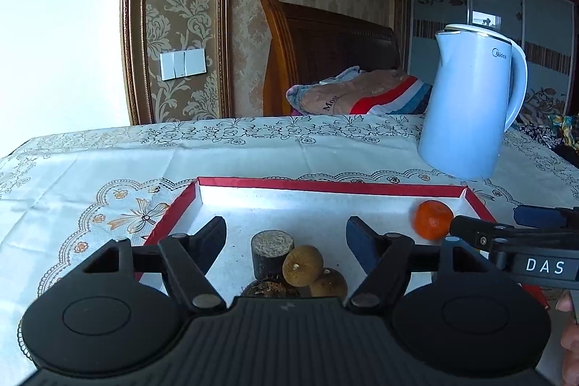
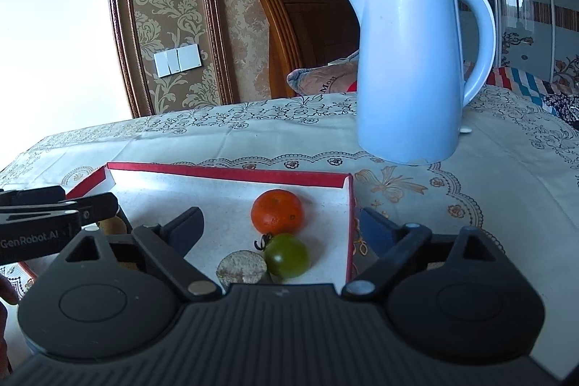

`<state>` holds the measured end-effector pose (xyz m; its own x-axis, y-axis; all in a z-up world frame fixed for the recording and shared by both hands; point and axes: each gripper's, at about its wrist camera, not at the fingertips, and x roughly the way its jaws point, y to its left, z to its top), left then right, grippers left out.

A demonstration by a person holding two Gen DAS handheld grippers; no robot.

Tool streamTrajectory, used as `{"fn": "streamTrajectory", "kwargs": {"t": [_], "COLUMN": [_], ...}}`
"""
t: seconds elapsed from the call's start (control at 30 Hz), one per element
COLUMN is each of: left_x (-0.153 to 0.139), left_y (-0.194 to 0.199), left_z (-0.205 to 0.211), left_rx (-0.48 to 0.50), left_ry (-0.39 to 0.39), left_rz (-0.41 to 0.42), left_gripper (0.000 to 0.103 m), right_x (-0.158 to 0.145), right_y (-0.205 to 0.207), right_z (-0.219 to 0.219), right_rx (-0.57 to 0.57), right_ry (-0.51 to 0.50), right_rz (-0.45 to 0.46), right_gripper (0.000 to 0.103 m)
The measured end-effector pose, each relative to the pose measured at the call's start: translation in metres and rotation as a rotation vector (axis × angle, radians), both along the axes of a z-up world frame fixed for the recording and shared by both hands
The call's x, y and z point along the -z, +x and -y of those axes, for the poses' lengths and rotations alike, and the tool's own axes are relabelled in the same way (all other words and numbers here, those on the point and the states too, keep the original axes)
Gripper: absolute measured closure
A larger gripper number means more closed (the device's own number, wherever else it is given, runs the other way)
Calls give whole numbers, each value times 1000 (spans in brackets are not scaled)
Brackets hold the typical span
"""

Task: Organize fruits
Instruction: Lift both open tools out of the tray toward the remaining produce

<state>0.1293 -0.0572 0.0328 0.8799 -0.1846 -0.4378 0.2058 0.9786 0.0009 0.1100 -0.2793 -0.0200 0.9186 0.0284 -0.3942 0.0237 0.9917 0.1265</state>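
Observation:
A shallow red-rimmed tray [image 1: 325, 185] [image 2: 231, 170] lies on the table and holds the fruit. In the left wrist view my left gripper [image 1: 286, 234] stands open over a dark cylinder with a pale top [image 1: 267, 243] and two brown round fruits [image 1: 302, 264] [image 1: 329, 283]; its pads touch none of them. An orange mandarin [image 1: 433, 219] sits near the tray's right corner. In the right wrist view my right gripper [image 2: 280, 223] is wide open, with the mandarin [image 2: 277, 210], a green tomato [image 2: 287, 255] and a pale-topped cylinder [image 2: 241, 266] lying free between its fingers. Its right finger is outside the tray wall.
A tall light-blue kettle [image 1: 466, 104] [image 2: 409, 67] stands on the patterned tablecloth [image 1: 108, 169] just behind the tray's right end. Each gripper shows at the edge of the other's view: the right gripper [image 1: 485, 221] and the left gripper [image 2: 87, 198]. A wooden bed headboard [image 1: 325, 53] stands beyond the table.

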Motion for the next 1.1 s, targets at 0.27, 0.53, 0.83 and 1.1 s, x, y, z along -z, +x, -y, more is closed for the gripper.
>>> {"fn": "streamTrajectory", "kwargs": {"t": [0.27,0.53,0.83,1.1], "left_x": [2,6,15,17], "left_y": [-27,-52,-68,-67], "left_z": [-24,-31,-34,-41], "left_rx": [-29,-29,-35,-66], "left_ry": [-33,-32,0,-5], "left_rz": [-25,-23,-38,-55], "left_gripper": [28,26,26,26], "right_x": [1,7,13,19], "right_y": [-38,-90,-103,-116], "right_z": [4,1,-7,-10], "right_rx": [-35,-71,-92,-113], "right_ry": [8,-28,-55,-47], "right_rz": [48,94,51,26], "right_gripper": [7,3,3,2]}}
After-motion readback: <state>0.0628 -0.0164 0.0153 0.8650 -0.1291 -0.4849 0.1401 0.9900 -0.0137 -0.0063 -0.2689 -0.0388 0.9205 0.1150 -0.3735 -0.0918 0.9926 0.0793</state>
